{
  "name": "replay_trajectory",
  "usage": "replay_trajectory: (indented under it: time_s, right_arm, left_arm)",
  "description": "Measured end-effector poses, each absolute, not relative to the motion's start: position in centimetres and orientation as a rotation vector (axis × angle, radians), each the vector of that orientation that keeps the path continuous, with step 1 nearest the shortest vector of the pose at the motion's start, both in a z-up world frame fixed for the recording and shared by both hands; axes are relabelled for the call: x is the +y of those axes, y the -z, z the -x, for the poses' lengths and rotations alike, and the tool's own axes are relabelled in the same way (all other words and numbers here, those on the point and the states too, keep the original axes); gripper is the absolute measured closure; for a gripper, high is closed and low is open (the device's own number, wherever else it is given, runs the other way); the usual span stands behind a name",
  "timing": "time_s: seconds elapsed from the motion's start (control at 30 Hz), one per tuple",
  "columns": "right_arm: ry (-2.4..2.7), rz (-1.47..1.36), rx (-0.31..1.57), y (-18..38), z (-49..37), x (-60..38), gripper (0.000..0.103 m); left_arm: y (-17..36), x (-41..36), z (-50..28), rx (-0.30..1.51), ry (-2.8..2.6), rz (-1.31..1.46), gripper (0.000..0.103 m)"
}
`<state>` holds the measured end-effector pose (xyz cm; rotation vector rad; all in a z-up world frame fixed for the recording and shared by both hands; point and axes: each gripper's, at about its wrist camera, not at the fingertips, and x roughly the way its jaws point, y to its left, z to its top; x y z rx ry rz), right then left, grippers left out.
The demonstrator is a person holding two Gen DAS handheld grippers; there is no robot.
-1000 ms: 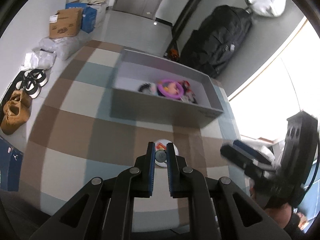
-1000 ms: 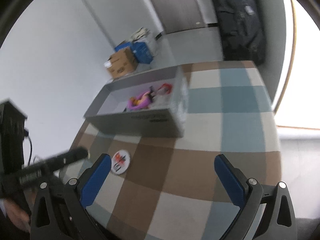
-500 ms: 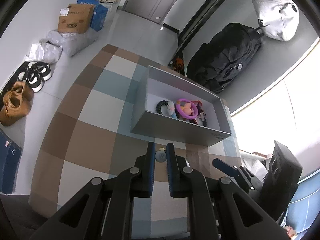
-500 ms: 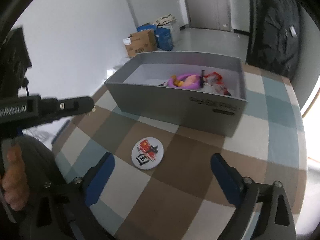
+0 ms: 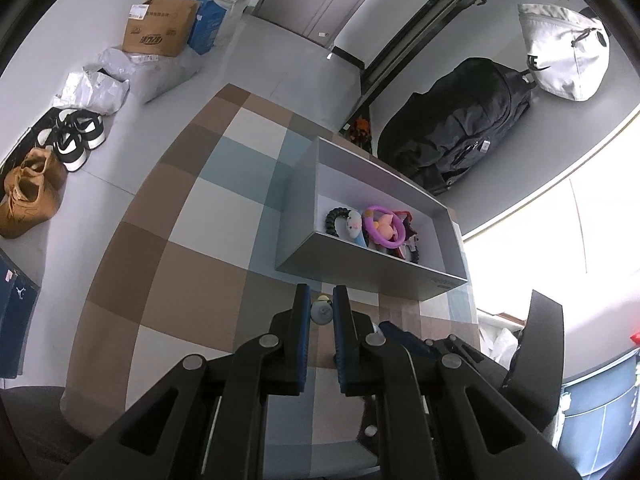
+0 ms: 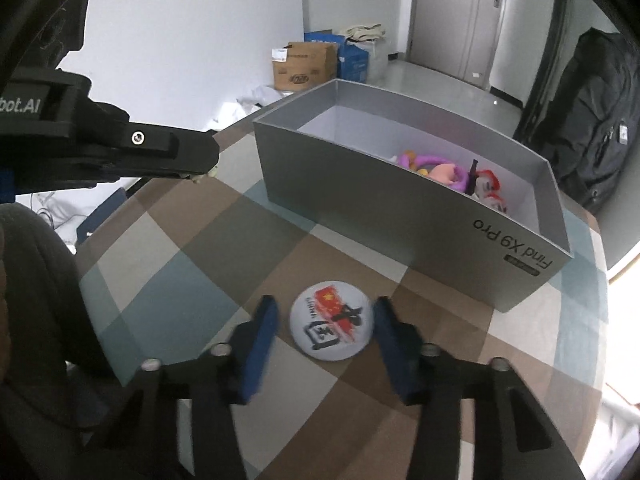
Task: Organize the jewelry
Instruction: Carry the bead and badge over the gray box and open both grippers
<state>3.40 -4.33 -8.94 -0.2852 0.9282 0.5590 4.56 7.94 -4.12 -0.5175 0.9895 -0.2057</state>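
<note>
While I hold both tools over the round table with its brown, blue and cream checked cloth (image 6: 224, 248), my left gripper (image 5: 321, 312) is clamped on a small grey, rounded trinket (image 5: 321, 313), pinched between its blue-padded fingers (image 5: 301, 320) and lifted clear of the cloth; what sort of trinket it is I cannot make out at this size. From the right wrist view that same left tool reaches in from the left edge, raised above the table, with a pale bit of the trinket peeking from under its tip (image 6: 198, 176). My right gripper (image 6: 324, 330) stands wide open, low over the cloth, with its blue fingers (image 6: 260, 332) on either side of a round white pin badge printed with a red flag and black brush characters (image 6: 331, 326); the badge lies flat on the table between them, and the right-hand finger looks to be at or just beside its rim, the left-hand one apart from it. Beyond the badge sits an open grey rectangular cardboard box lettered "Find X9 Pro" (image 6: 400, 216), and inside it, gathered toward one end, lie a purple plastic ring (image 5: 382, 229), a black coiled hair tie (image 5: 334, 222), a pink figure and some red pieces.
</note>
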Motion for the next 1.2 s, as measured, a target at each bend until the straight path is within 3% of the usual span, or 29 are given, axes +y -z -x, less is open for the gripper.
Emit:
replay_trajectory:
  time_s: [0.5,1.2]
  right_arm:
    - [-0.561,0.165,0.923,7.1,-5.0,-6.0,0.061]
    - [-0.6,-0.062,0.828,0.1,-8.2,-10.7,0.061]
  left_arm:
    - [4.5,6.9,-4.3,1.005,0.188,0.453,0.096]
    - [0.6,4.2,-6.4,0.927,0.199,0.352,0.096]
